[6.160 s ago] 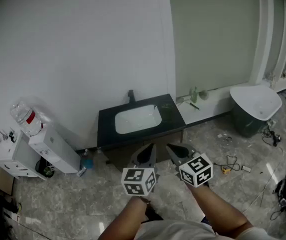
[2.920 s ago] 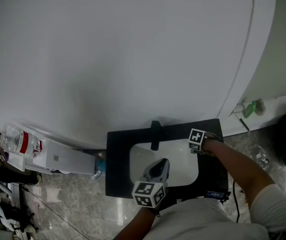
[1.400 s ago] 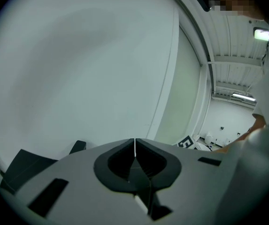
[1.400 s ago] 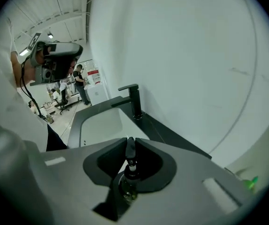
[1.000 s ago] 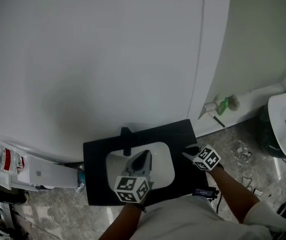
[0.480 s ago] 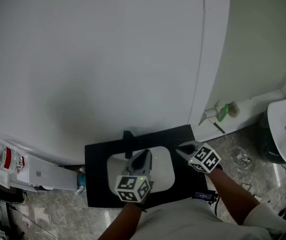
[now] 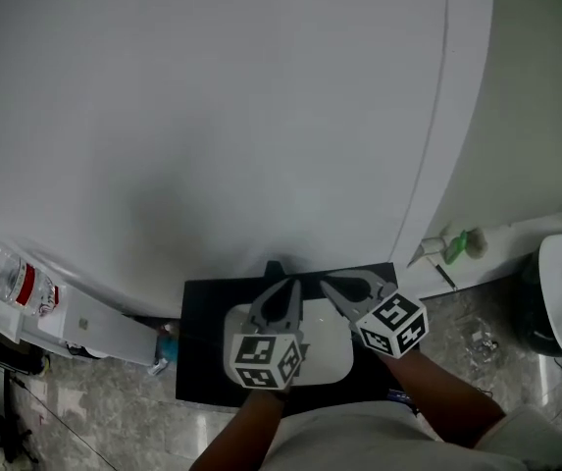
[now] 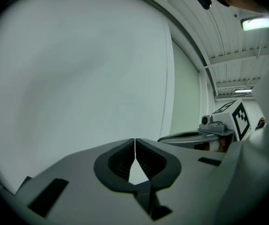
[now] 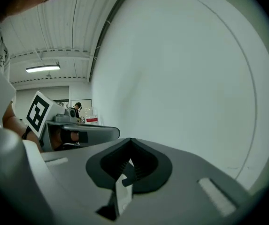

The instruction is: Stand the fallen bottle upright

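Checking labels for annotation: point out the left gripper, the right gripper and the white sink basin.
left gripper [image 8: 134,142], left gripper view, where its shut jaw tips meet.
right gripper [image 9: 130,140], right gripper view, where its shut jaw tips meet.
sink basin [image 7: 326,357], head view, bare white bowl between the two grippers.

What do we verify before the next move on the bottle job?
1. Left gripper empty, jaws together: ok.
2. Right gripper empty, jaws together: ok.
3. Grippers apart from each other: ok, side by side over the sink.
4. Fallen bottle located: not ok, none shows on the black counter; the grippers hide part of it.
5. Green item at right identified as a bottle, upright or not: cannot tell, too small.
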`<state>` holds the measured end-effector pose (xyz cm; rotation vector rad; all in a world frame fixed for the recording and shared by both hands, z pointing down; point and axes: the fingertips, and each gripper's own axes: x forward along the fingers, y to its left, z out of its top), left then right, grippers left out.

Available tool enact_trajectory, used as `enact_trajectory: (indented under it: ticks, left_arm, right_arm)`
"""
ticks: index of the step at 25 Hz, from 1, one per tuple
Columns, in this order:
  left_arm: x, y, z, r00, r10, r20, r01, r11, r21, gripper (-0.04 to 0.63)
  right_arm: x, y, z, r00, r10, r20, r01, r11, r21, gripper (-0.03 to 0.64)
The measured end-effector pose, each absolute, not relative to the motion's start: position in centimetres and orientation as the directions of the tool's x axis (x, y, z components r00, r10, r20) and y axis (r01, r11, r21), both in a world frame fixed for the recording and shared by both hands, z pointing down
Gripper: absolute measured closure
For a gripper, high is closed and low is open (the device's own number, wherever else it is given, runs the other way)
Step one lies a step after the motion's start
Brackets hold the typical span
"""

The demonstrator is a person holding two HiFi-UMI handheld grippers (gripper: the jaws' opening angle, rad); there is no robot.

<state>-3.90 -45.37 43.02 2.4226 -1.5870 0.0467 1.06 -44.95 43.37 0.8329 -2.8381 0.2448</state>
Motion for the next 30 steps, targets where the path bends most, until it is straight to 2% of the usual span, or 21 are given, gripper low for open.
enact_trajectory:
  ticks: [4, 13, 30]
  left_arm:
    - [-5.1, -45.1, 41.8, 0.377, -0.917, 0.132, -0.919, -0.352, 0.177, 0.586]
    - [-6.1, -44.6, 40.9, 0.360, -0.924, 0.130, -0.928, -0.340, 0.154, 0.586]
    - [-5.7, -44.3, 41.6, 0.369, -0.917, 0.151, -0.925, -0.346, 0.157, 0.586]
  right_arm:
    - [-0.7, -44.2, 41.4, -0.833, -0.530, 0.161, -0.546, 0.833, -0.083, 0.617]
    - [-2.6, -42.6, 39.4, -0.850, -0.505, 0.148, -0.509, 0.861, 0.014, 0.617]
    - [-2.5, -41.9, 39.4, -0.859, -0.493, 0.140, -0.496, 0.868, 0.016, 0.617]
